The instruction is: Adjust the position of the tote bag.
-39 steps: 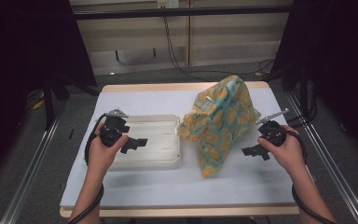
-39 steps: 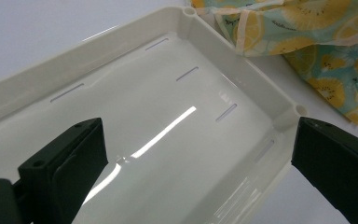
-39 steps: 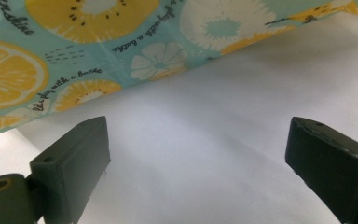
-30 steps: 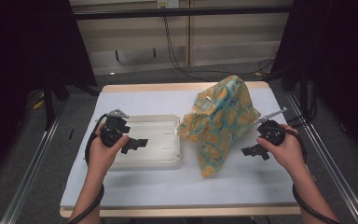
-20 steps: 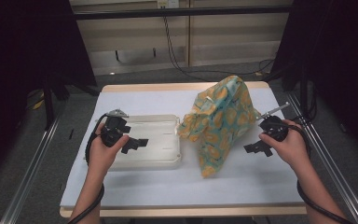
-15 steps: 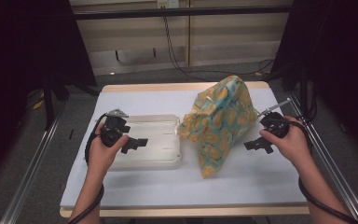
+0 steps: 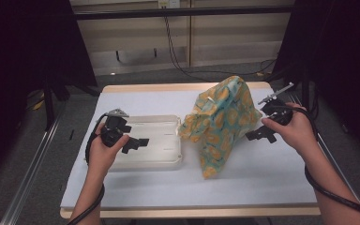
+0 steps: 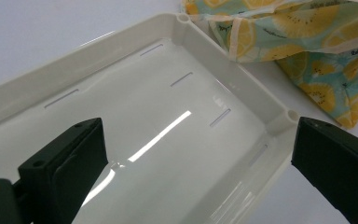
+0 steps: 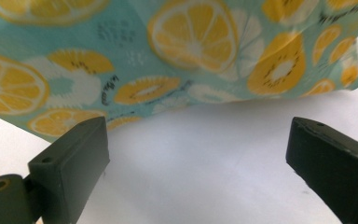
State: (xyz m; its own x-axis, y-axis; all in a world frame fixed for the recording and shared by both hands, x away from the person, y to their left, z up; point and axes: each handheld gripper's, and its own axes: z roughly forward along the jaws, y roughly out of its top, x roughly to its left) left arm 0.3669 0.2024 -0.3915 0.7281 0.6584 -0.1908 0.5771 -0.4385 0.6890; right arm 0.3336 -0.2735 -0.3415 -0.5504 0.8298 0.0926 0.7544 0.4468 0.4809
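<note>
Left gripper (image 7: 132, 143) over shallow cream plastic tray (image 7: 166, 161), fingers (image 8: 63, 165) spread wide, nothing between. Tray lies flat on white tabletop (image 7: 262, 178), left half.

Right gripper (image 7: 258, 135) just beside teal fabric bag with orange-slice print (image 7: 222, 124), fingers (image 9: 70, 158) wide apart, nothing held. Bag stands loosely at middle-right, one corner touching or just over tray's right rim; cannot tell which.

Risks, as judgement:
- bag soft, may collapse or slide if pinched at thin fold;
- tray light, glossy, may shift when bag dragged over rim.
</note>
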